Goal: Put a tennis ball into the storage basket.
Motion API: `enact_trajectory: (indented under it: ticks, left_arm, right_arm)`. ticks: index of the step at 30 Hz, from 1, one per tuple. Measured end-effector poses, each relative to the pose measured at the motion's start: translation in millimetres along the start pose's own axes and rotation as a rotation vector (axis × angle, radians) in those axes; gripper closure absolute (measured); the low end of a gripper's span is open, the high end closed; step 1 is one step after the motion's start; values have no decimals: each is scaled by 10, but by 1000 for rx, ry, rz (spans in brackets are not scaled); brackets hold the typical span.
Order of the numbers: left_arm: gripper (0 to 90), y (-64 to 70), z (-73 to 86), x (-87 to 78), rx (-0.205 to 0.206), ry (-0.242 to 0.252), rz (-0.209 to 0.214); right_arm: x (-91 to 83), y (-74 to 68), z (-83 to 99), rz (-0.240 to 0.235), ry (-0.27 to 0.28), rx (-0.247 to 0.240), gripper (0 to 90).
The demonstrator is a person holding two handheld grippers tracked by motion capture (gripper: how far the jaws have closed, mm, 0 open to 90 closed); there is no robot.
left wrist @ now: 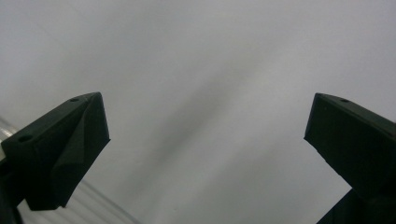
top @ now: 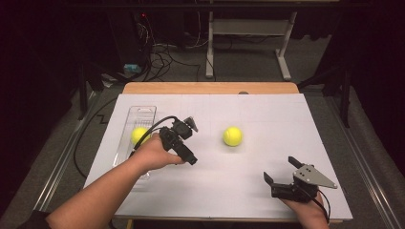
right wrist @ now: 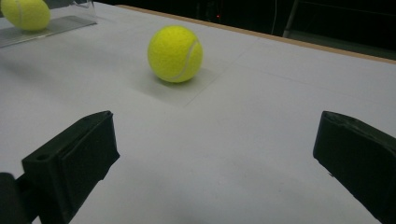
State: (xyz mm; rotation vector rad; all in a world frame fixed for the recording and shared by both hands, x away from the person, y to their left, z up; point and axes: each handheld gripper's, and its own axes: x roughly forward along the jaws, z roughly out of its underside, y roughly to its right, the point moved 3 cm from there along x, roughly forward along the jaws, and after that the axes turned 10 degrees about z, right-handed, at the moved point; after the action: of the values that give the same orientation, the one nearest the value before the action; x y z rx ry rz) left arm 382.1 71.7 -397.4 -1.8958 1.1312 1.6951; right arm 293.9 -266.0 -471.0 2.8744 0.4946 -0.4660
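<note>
The left forearm stretched diagonally across the white table (top: 267, 119), its left gripper (top: 192, 142) pointing down beside the clear tray (top: 142, 113), jaws spread and empty. One tennis ball (top: 139, 134) lay in that tray. The right gripper (top: 282, 170) rested low near the table's front edge, jaws wide, facing the second ball (top: 232, 136) mid-table.

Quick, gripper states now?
Left gripper: open, holding nothing, above the white table sheet.
Right gripper: open, empty, facing the loose yellow tennis ball.

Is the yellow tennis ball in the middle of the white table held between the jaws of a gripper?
No. The yellow tennis ball lies free on the white table, apart from both grippers.
</note>
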Motion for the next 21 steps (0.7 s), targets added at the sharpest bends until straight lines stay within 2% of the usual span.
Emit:
enact_trajectory:
  ticks: [5, 8, 13, 21]
  left_arm:
    - [6, 142, 13, 94, 32, 3, 20]
    - [6, 178, 44, 117, 46, -5, 19]
    - [6, 141, 74, 130, 41, 7, 8]
    - [6, 91, 124, 132, 34, -5, 6]
  right_arm:
    - [2, -1, -6, 1, 0, 5, 0]
    - [9, -12, -5, -1, 0, 10, 0]
    - [29, -40, -22, -4, 3, 5, 0]
    - [116, -104, -72, -23, -8, 7, 0]
